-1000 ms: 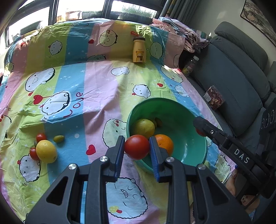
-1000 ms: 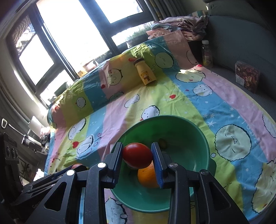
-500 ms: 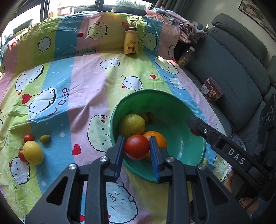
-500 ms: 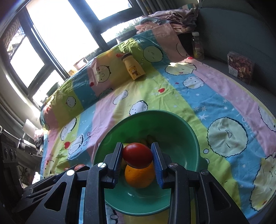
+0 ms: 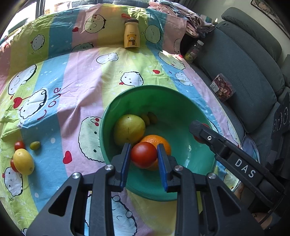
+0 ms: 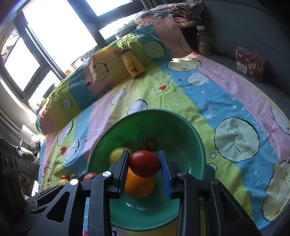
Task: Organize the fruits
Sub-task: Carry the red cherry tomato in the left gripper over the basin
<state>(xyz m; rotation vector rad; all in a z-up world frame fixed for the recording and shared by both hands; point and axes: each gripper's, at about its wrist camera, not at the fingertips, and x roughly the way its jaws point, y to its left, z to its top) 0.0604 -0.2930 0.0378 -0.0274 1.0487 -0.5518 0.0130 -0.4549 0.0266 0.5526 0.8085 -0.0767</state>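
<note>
A green bowl [image 5: 126, 98] on the striped cartoon cloth holds a yellow-green fruit [image 5: 129, 129], an orange [image 5: 159, 141] and small green fruits [image 5: 149, 117]. My left gripper [image 5: 143, 146] is shut on a red tomato [image 5: 144, 157], which hangs over the bowl's near side above the orange. My right gripper [image 6: 144, 152] is shut on another red tomato [image 6: 144, 163], held over the orange [image 6: 139, 187] inside the bowl [image 6: 181, 119]. One finger [image 5: 208, 135] of the right gripper reaches in over the bowl's right rim. On the cloth at the left lie a lemon [image 5: 23, 161], small tomatoes [image 5: 19, 145] and a small green fruit [image 5: 35, 145].
A yellow bear bottle [image 5: 131, 36] stands at the far side of the cloth. A grey sofa [image 5: 244, 63] on the right carries a small bottle [image 5: 193, 51] and a clear box of dried goods [image 5: 222, 89]. Windows [image 6: 54, 27] lie behind, with folded clothes [image 6: 172, 10] in the corner.
Both grippers have sunk toward the bowl with their tomatoes. The left one has moved from the near rim to over the inside; the bowl now looks larger in both views.
</note>
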